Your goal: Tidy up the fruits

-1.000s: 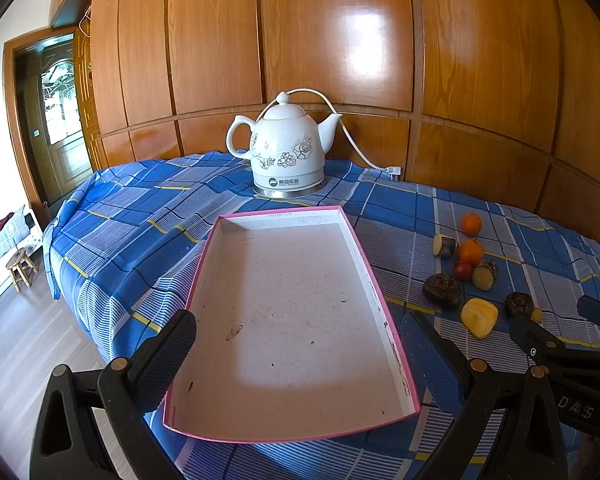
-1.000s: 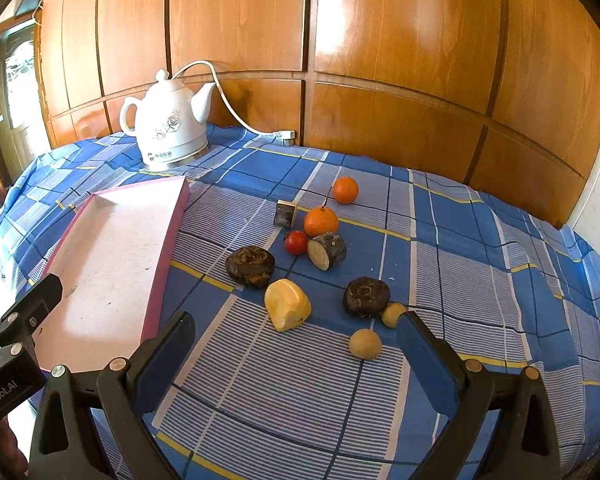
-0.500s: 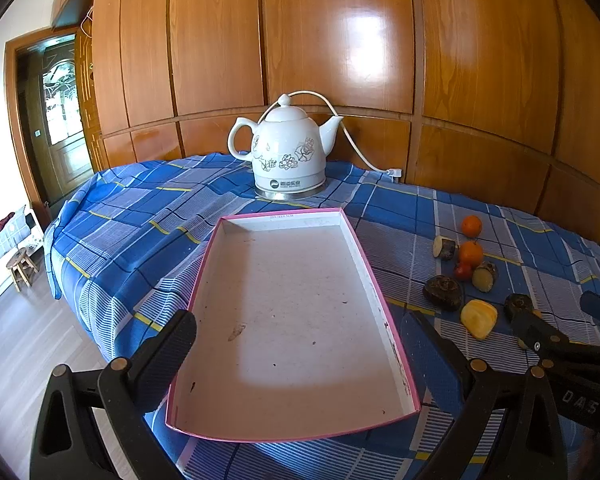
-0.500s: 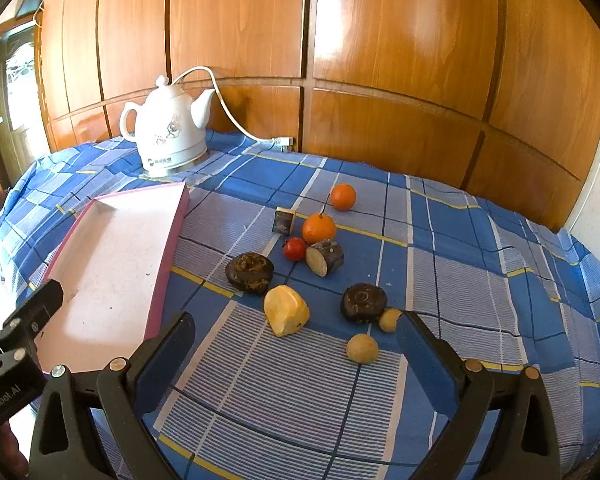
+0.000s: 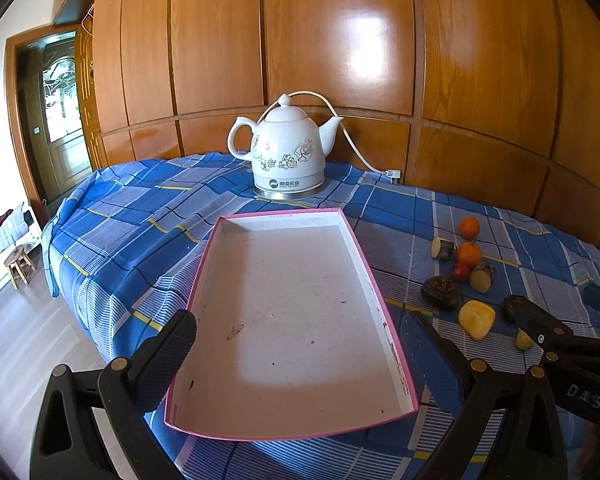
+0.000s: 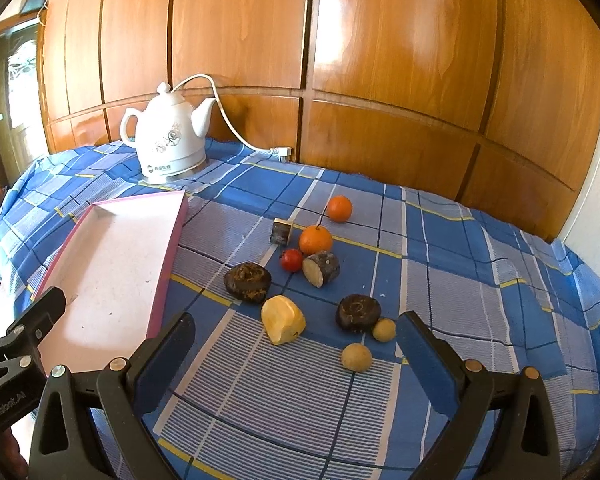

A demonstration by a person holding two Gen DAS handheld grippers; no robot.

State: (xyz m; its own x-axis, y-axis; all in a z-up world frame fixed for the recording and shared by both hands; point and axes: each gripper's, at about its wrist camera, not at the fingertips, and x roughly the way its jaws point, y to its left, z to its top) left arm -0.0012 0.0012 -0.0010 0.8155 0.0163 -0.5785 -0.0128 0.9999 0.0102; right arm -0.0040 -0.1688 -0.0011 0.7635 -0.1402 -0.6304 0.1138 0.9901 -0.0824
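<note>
Fruits [image 6: 316, 240] lying loose on the checked cloth [image 6: 460, 280], right of the pink tray [image 5: 292, 320].
Left gripper [image 5: 296, 344] gapes over the tray; right gripper [image 6: 296, 340] gapes, empty, its view alone showing two small yellow balls [image 6: 356, 357].

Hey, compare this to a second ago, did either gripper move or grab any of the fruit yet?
Both grippers drew back a little: the fruit and kettle sit slightly higher and farther in each view. Nothing was grabbed or released. The left gripper stays open over the pink tray, the right gripper open short of the yellow chunk. Every fruit lies where it was.
</note>
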